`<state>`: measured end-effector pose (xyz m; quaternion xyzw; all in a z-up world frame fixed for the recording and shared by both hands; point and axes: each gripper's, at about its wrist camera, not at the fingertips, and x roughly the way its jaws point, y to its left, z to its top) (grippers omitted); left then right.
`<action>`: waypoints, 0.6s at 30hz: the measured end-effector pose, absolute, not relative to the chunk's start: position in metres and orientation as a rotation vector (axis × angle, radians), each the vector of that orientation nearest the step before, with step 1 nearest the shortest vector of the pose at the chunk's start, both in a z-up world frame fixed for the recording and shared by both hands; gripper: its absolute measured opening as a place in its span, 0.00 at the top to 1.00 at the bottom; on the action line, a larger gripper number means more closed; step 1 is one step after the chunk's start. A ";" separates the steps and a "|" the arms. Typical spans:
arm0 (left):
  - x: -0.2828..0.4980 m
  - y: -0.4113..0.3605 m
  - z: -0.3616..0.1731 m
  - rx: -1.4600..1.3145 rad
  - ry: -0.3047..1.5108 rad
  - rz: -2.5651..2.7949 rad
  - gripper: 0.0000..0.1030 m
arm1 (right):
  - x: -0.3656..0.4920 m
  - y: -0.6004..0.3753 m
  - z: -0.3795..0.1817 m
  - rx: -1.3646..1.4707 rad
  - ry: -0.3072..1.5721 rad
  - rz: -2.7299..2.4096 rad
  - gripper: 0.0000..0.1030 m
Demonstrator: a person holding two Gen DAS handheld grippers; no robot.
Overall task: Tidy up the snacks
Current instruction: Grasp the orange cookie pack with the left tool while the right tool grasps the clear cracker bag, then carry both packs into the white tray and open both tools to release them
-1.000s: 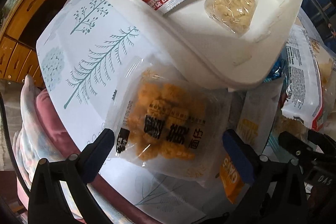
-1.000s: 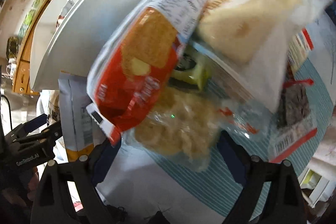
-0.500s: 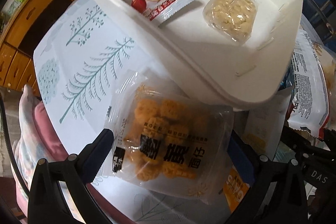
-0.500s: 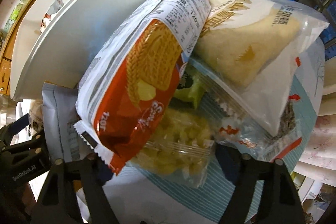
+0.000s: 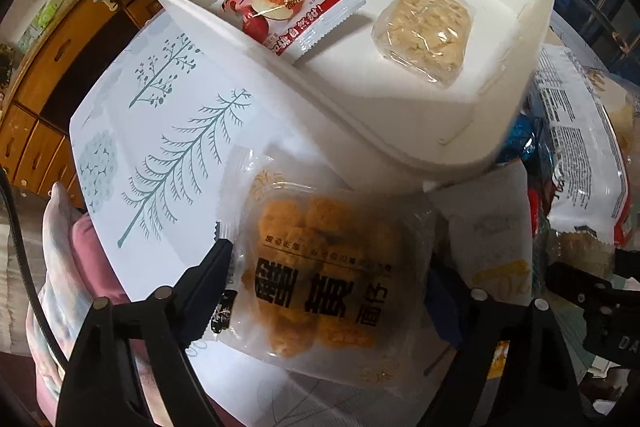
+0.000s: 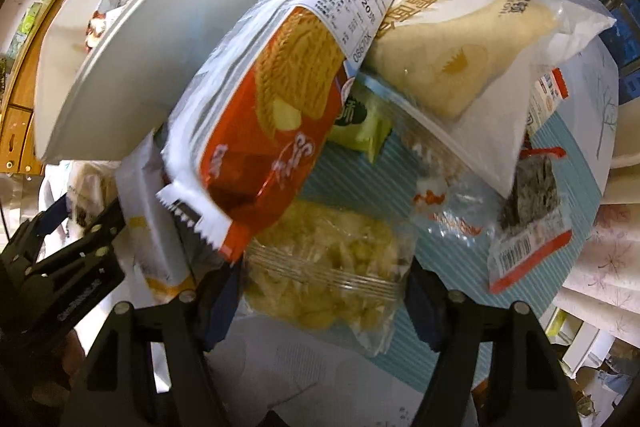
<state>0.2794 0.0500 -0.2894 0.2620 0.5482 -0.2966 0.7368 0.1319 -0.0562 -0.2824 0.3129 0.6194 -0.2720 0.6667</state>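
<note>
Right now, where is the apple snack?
In the left wrist view, the apple snack lies in the white bin, at its left, beside the clear-wrapped cake.

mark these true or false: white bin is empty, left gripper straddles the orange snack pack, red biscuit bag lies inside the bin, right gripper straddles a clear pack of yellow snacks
1. The white bin is empty. False: it holds a red apple packet and a clear cereal bar pack.
2. The left gripper straddles the orange snack pack. True.
3. The red biscuit bag lies inside the bin. False: it leans outside, against the bin's wall.
4. The right gripper straddles a clear pack of yellow snacks. True.
</note>
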 end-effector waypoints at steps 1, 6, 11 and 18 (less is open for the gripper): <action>0.278 0.050 -0.289 0.575 1.209 -0.648 0.18 | 0.131 -0.055 -0.279 0.705 1.400 -0.609 0.30; 0.275 0.059 -0.284 0.551 1.253 -0.624 0.19 | 0.127 -0.061 -0.255 0.723 1.415 -0.565 0.30; 0.273 0.075 -0.280 0.417 1.338 -0.593 0.20 | 0.129 -0.065 -0.232 0.715 1.427 -0.507 0.30; 0.265 0.099 -0.274 0.300 1.434 -0.508 0.22 | 0.125 -0.058 -0.199 0.794 1.426 -0.441 0.30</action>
